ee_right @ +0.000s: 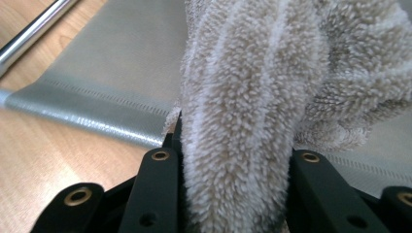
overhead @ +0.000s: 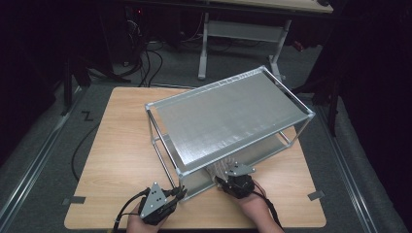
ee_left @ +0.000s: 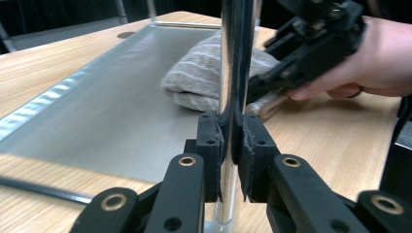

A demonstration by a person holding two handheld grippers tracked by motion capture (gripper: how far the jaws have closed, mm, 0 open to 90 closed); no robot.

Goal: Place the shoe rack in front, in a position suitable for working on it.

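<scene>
Left claw [ee_left: 232, 145] clamps shiny rack post [ee_left: 233, 58]; right claw [ee_right: 233, 165] grips fluffy, seemingly folded towel [ee_right: 252, 97].

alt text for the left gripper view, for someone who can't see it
The left gripper is shut on an upright metal post of the rack. Beyond it, the right gripper grips a folded beige towel lying on the grey shelf.

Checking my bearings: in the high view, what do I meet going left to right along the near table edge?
Left gripper shut on the rack's corner post → towel under the rack → right gripper shut on the towel.
</scene>
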